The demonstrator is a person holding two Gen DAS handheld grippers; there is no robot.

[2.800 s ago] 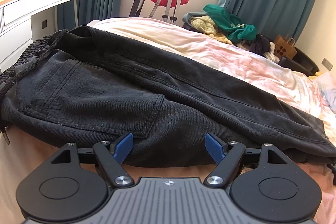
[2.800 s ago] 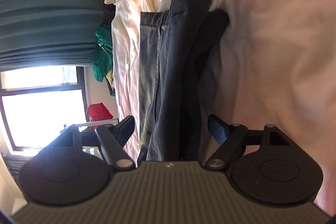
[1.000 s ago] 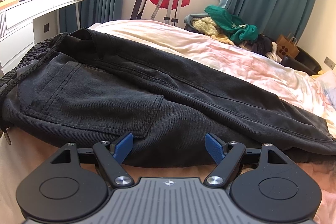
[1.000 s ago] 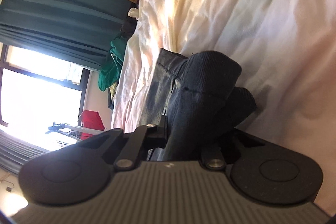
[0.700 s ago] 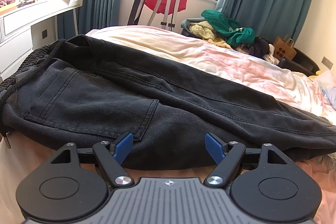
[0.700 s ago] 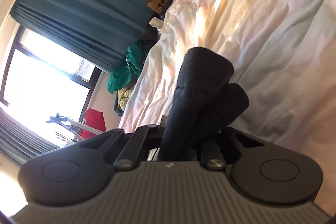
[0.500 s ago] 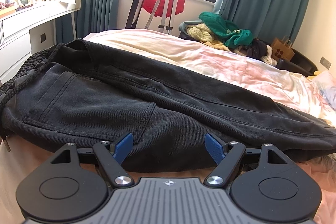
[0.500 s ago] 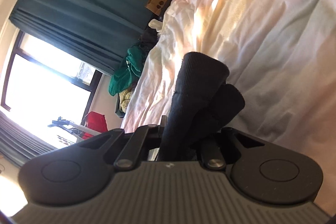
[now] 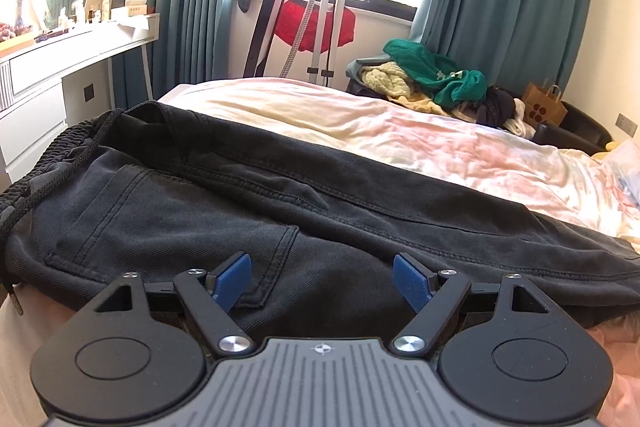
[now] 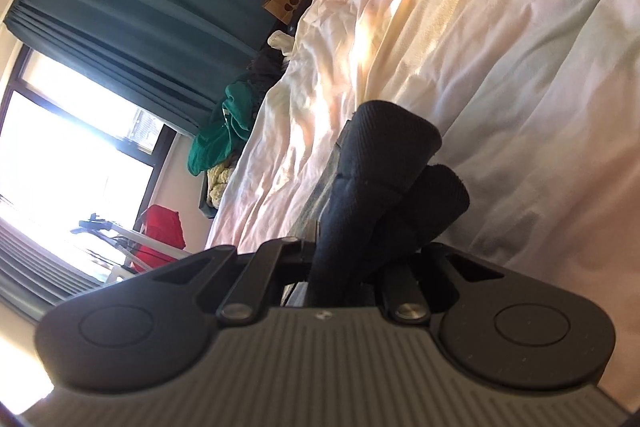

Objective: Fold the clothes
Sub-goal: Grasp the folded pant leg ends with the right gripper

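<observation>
Black jeans (image 9: 248,203) lie folded lengthwise across the pale bed sheet (image 9: 420,143), waistband and drawstring at the left, legs running right. My left gripper (image 9: 322,277) is open, its blue pads just short of the jeans' near edge by the back pocket. My right gripper (image 10: 346,251) is shut on the jeans' leg ends (image 10: 384,167) and holds them lifted off the sheet (image 10: 520,67), so the cuffs stick out past the fingers.
A white desk (image 9: 60,67) stands at the left of the bed. A clothes pile with a green garment (image 9: 432,75), a drying rack with a red cloth (image 9: 316,23) and a paper bag (image 9: 544,107) lie beyond the bed under the window.
My right gripper closed on the leg ends and lifted them, tilting the view up along the bed. The left gripper stayed open and rose slightly by the pocket.
</observation>
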